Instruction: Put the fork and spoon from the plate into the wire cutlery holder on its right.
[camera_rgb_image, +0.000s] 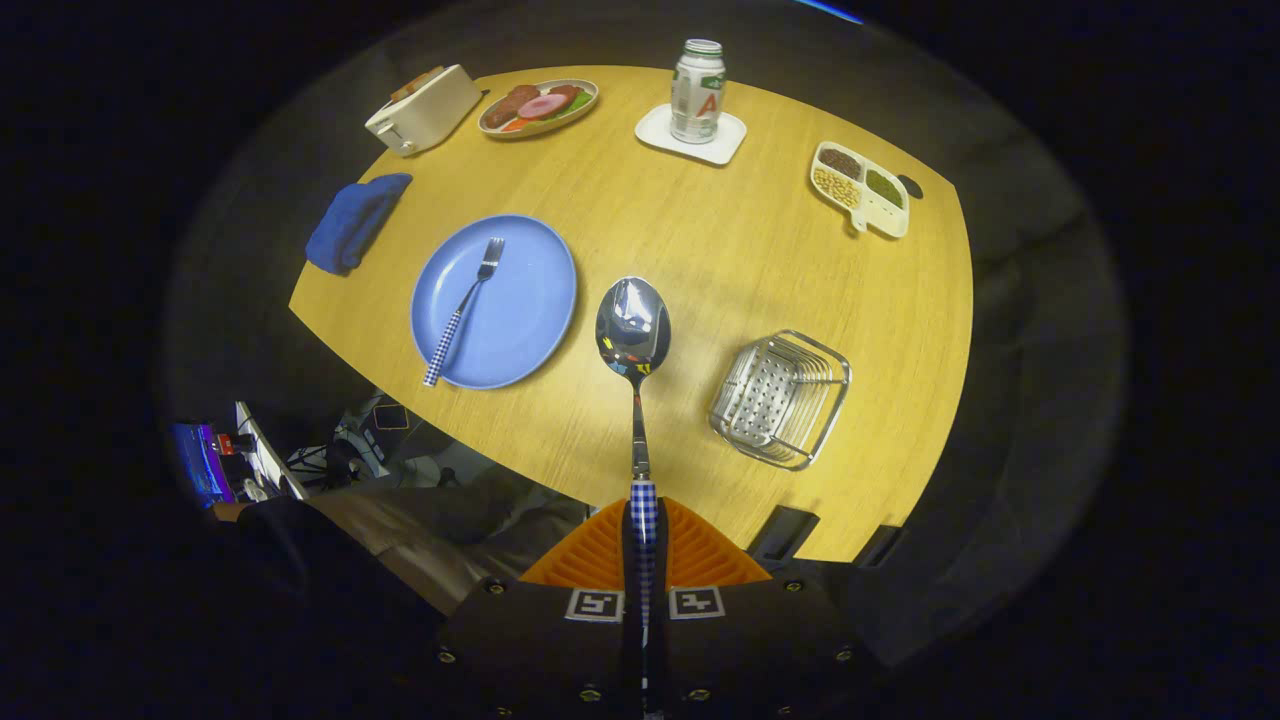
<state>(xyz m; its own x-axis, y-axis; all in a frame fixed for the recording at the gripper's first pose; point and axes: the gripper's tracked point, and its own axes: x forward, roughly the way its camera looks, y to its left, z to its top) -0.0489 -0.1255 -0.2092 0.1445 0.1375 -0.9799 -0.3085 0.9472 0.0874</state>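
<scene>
In the claw (645, 545): spoon (634, 335).

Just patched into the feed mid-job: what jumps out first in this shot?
The spoon stands out first: the gripper is shut on its checked handle, and its shiny bowl is held up above the wooden table, between the blue plate and the wire cutlery holder. The fork lies on the plate, not yet collected. The holder, to the right of the spoon, has nothing in it.
</scene>
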